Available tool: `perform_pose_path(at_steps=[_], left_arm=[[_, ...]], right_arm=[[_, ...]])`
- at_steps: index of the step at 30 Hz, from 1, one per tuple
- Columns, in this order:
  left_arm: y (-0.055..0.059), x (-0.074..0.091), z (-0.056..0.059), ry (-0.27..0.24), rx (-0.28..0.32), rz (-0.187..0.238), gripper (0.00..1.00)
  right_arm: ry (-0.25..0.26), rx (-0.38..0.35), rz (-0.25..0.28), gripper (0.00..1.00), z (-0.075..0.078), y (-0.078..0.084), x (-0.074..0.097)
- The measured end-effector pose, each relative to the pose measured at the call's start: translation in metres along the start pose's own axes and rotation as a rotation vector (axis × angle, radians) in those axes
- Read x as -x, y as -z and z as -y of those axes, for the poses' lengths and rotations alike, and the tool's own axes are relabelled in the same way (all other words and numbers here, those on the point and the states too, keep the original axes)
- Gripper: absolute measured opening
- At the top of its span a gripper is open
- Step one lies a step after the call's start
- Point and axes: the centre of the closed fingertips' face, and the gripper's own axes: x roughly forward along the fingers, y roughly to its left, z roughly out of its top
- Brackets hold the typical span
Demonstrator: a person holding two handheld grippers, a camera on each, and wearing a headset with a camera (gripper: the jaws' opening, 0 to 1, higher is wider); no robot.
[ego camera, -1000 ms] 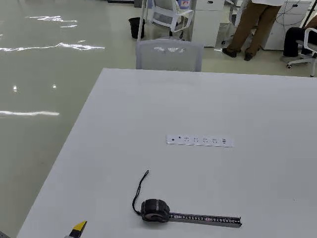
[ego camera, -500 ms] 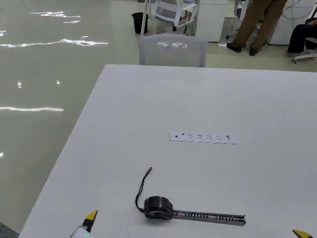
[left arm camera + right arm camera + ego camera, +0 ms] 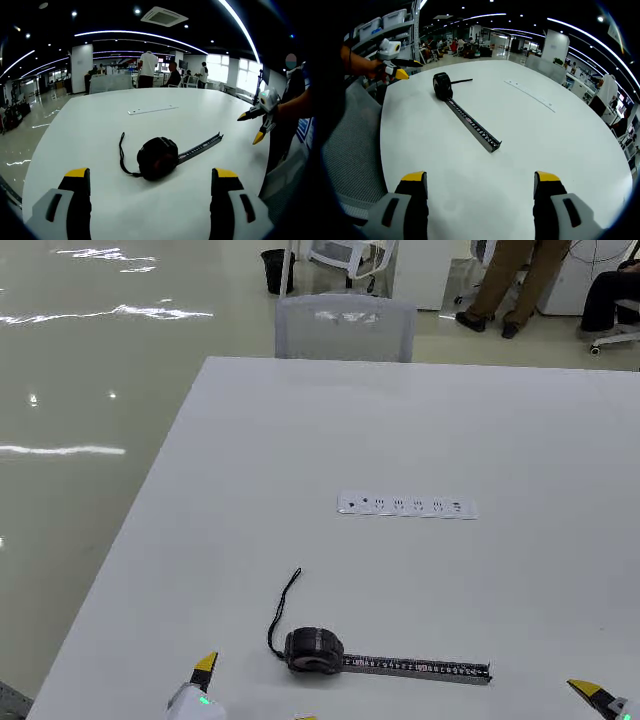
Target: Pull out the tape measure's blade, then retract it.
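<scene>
A black tape measure point(image 3: 313, 650) lies on the white table point(image 3: 400, 430), its blade point(image 3: 415, 668) pulled out to the right and a wrist cord point(image 3: 280, 610) curling off its left side. The case point(image 3: 157, 157) sits just ahead of my open left gripper point(image 3: 147, 187), whose yellow-tipped fingers point(image 3: 77, 175) hold nothing. The blade's end hook point(image 3: 492, 145) lies ahead of my right gripper point(image 3: 476, 182), which is open too. In the head view the left gripper's tip point(image 3: 204, 664) shows at the bottom left, the right gripper's tip point(image 3: 588, 692) at the bottom right.
A white power strip point(image 3: 405, 506) lies flat mid-table beyond the tape. A grey chair point(image 3: 343, 328) stands at the table's far edge. People point(image 3: 510, 280) and office chairs are farther back across the shiny floor.
Both grippers have risen into the head view from the bottom edge, left then right. The tape measure lies as before; the picture's shift comes from head motion.
</scene>
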Motion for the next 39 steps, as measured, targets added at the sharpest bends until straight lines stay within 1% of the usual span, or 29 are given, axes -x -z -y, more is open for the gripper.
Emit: perform_pose_path(at_steps=[2,4,5,7,10,13,15,16,18,20,22,24,27,29,32,35,38,39], left_arm=[[-0.001,-0.004,0.004,-0.006,0.005,-0.003,0.99],[-0.001,-0.008,0.006,-0.011,0.013,-0.016,0.99],[-0.001,-0.01,0.007,-0.013,0.015,-0.016,0.99],[-0.004,-0.013,0.012,-0.014,0.017,-0.014,0.99],[-0.006,-0.016,0.014,-0.017,0.017,0.0,0.99],[-0.008,-0.021,0.018,-0.019,0.016,0.0,0.99],[-0.008,-0.023,0.019,-0.019,0.008,0.006,0.99],[-0.009,-0.025,0.021,-0.019,0.005,0.009,0.99],[-0.01,-0.027,0.019,-0.036,-0.005,0.013,0.99],[-0.012,-0.03,0.017,-0.056,0.004,0.016,0.99],[-0.013,-0.032,0.013,-0.076,0.02,0.024,0.99],[-0.014,-0.034,0.011,-0.097,0.02,0.023,0.99],[-0.013,-0.038,0.012,-0.097,0.033,0.016,0.99],[-0.013,-0.041,0.01,-0.101,0.021,0.019,0.99],[-0.015,-0.044,0.011,-0.114,0.019,0.025,0.99],[-0.015,-0.047,0.01,-0.127,0.032,0.039,0.99],[-0.014,-0.052,0.015,-0.139,0.03,0.031,0.99],[-0.013,-0.054,0.015,-0.143,0.033,0.03,0.99]], right_arm=[[-0.007,0.014,-0.007,0.88,0.002,0.0,-0.003],[-0.014,0.029,-0.012,0.88,0.003,-0.003,-0.005],[-0.018,0.036,-0.013,0.87,0.003,-0.005,-0.006],[-0.024,0.051,-0.018,0.85,0.004,-0.007,-0.008],[-0.036,0.074,-0.026,0.84,0.006,-0.011,-0.012],[-0.055,0.102,-0.034,0.81,0.006,-0.015,-0.016],[-0.066,0.12,-0.041,0.79,0.008,-0.017,-0.021],[-0.071,0.134,-0.049,0.78,0.009,-0.018,-0.024],[-0.082,0.149,-0.055,0.76,0.009,-0.021,-0.028],[-0.103,0.168,-0.058,0.72,0.008,-0.024,-0.034],[-0.113,0.191,-0.078,0.72,0.01,-0.025,-0.04],[-0.127,0.211,-0.086,0.7,0.01,-0.029,-0.044],[-0.143,0.243,-0.098,0.68,0.011,-0.032,-0.05],[-0.152,0.259,-0.107,0.67,0.013,-0.035,-0.052],[-0.168,0.293,-0.125,0.65,0.015,-0.036,-0.057],[-0.183,0.314,-0.153,0.61,0.017,-0.033,-0.062],[-0.202,0.335,-0.176,0.59,0.016,-0.03,-0.068],[-0.214,0.347,-0.184,0.58,0.016,-0.027,-0.073]])
